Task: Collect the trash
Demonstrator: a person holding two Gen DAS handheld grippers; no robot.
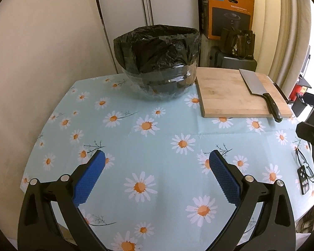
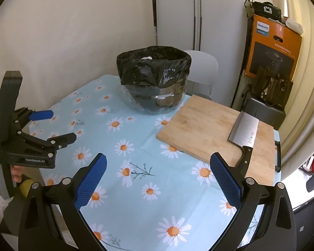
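One orange box point(image 2: 273, 50) marked PHILIPS, left gripper point(image 2: 58, 125) reads GenRobot.AI

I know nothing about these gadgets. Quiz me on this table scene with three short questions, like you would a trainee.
1. True or false: the cleaver lies on the cutting board.
2. What lines the bin? A) black bag B) newspaper C) nothing
3. Fill in: both the left gripper and the right gripper are ____ and hold nothing.

Key: 1 true; 2 A; 3 open. The glasses near the tablecloth edge are not trash.
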